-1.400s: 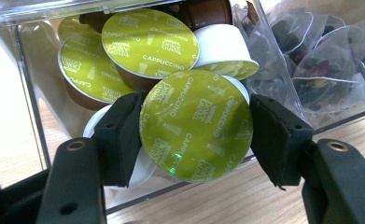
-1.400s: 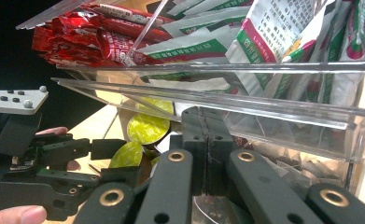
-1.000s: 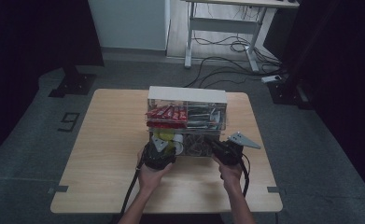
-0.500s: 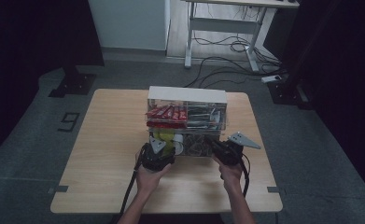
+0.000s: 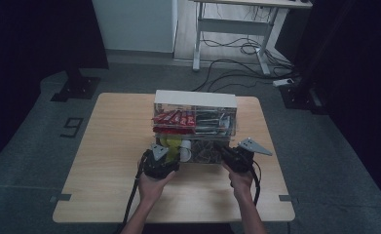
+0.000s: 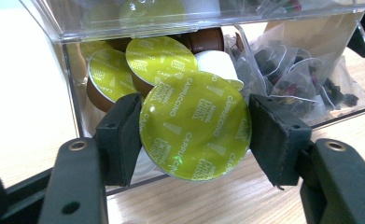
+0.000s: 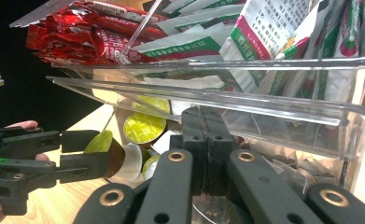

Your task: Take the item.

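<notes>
Round foil-lidded capsule clamped in left hand-held gripper, right hand-held gripper closed empty, clear plastic organiser.

Your high view looks down toward twelve o'clock; both gripper views sit close, sharing the clear organizer.

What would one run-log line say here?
left gripper: shut on coffee capsule | right gripper: shut, empty, at clear organiser
</notes>
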`<state>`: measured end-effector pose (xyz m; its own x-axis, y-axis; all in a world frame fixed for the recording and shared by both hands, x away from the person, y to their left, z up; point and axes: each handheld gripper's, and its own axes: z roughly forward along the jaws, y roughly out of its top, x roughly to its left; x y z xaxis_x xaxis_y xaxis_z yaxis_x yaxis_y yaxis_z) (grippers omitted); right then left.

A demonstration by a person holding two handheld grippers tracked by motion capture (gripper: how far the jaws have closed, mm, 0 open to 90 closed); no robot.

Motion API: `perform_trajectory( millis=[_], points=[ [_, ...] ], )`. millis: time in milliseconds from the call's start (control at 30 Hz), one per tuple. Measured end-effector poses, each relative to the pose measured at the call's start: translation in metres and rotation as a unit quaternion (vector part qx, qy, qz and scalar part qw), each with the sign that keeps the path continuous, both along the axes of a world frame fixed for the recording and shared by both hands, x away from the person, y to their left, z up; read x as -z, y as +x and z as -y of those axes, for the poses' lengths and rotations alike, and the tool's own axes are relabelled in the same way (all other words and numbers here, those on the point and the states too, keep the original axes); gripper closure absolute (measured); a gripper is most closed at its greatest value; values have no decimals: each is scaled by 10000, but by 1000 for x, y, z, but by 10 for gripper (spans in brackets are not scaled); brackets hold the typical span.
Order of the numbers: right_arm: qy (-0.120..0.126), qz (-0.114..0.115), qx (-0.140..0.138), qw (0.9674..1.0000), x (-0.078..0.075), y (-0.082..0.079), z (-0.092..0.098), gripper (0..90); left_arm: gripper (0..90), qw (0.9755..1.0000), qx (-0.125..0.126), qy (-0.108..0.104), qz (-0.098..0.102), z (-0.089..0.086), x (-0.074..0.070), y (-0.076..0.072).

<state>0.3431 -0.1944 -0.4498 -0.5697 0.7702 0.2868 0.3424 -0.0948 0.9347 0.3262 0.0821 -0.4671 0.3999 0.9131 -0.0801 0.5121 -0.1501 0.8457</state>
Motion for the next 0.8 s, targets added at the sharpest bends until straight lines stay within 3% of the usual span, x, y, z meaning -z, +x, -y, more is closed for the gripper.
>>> perform_trajectory(
  millis=[800],
  points=[
    [-35,-20,46,10000,2,1,0,892,382,9998,-107,-181,41,-32,-7,-20]
  ],
)
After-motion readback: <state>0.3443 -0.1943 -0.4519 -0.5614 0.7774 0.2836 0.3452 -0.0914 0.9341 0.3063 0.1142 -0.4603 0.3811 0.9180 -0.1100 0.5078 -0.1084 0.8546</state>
